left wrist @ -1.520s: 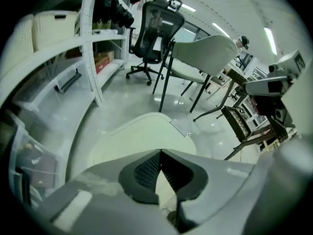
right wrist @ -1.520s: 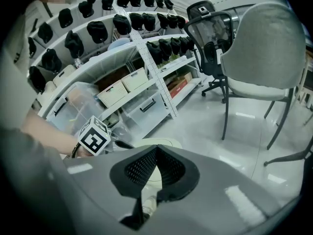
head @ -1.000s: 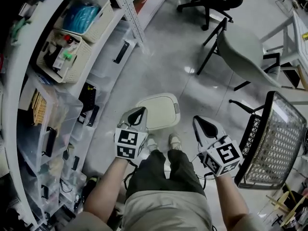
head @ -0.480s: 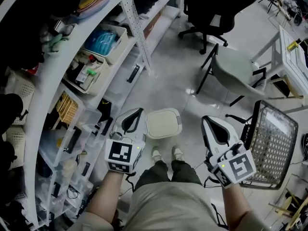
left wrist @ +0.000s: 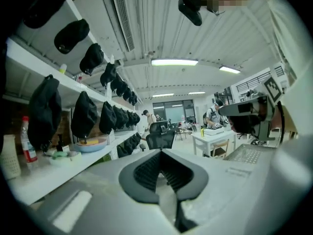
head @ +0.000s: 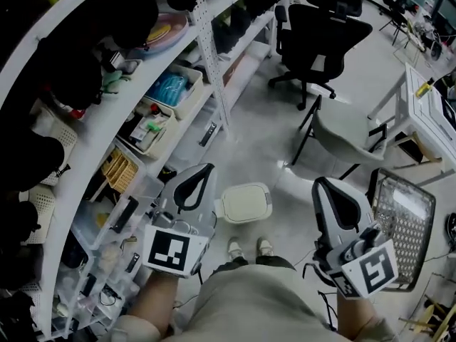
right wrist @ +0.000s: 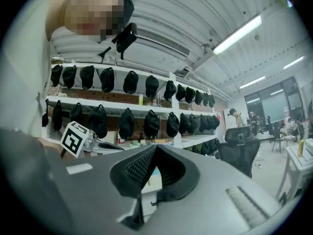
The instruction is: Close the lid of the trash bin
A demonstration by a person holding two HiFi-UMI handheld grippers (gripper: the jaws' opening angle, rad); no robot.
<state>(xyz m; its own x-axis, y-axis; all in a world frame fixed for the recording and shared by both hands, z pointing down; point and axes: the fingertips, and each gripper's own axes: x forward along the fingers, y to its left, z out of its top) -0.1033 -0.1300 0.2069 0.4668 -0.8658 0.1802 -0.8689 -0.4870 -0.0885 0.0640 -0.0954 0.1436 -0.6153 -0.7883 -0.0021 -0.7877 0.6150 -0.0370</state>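
Observation:
The white trash bin (head: 244, 203) stands on the floor in front of the person's shoes, with its lid lying flat and shut. My left gripper (head: 194, 182) is held up well above the floor, left of the bin, shut with nothing in it. My right gripper (head: 335, 199) is raised to the right of the bin, also shut and empty. Neither touches the bin. The left gripper view shows its jaws (left wrist: 164, 153) pointing out across the room. In the right gripper view the jaws (right wrist: 154, 148) aim at the shelves, and the bin is out of sight in both.
A long white shelf unit (head: 107, 112) with baskets, boxes and black caps runs along the left. A grey chair (head: 342, 130) and a black office chair (head: 324, 30) stand beyond the bin. To the right are a wire mesh basket (head: 402, 226) and a white table (head: 431, 98).
Both grippers have risen away from the bin, and the head view has lifted, so the bin looks smaller and farther. The lid has stayed down throughout.

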